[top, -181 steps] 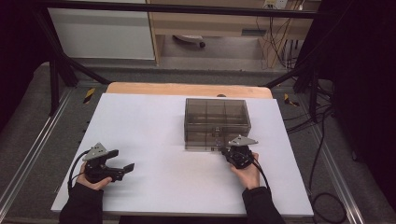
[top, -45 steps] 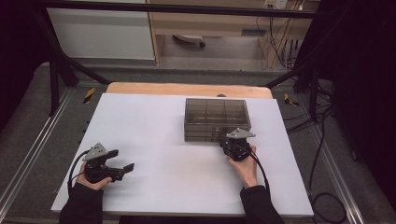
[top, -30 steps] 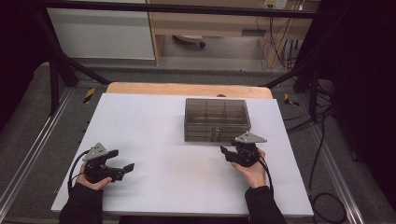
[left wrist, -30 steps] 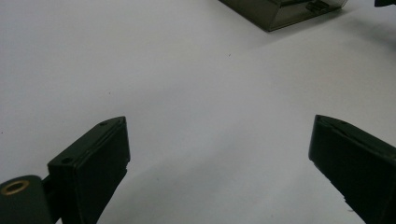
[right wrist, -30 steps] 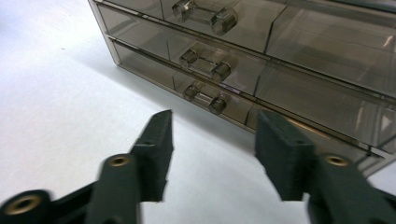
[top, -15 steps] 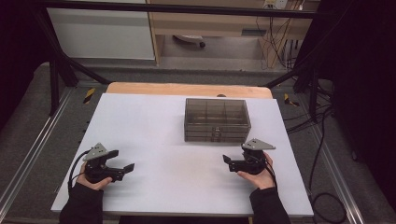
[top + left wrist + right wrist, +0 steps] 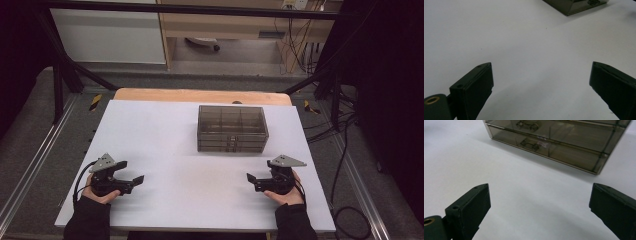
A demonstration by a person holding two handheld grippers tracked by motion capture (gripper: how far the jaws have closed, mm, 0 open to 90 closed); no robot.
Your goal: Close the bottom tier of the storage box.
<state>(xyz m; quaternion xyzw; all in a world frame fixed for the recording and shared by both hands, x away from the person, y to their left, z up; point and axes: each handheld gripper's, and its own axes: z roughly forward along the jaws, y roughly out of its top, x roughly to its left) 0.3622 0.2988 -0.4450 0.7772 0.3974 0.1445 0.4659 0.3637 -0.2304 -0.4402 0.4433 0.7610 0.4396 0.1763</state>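
At the near edge of the white table (image 7: 165, 130), the left gripper (image 7: 134, 181) rests in the person's left hand, its 2 jaws spread wide with nothing but bare tabletop between them. Across from it, the right gripper (image 7: 252, 180) sits in the right hand, pointing inward; its jaws have just been opening and now stand wide apart, empty. Farther back, toward the middle of the table and well apart from both grippers, stands the smoky transparent drawer cabinet (image 7: 232, 128). In the right gripper view, 2 stacked drawers show, each with a small handle (image 7: 530, 145), both pushed in.
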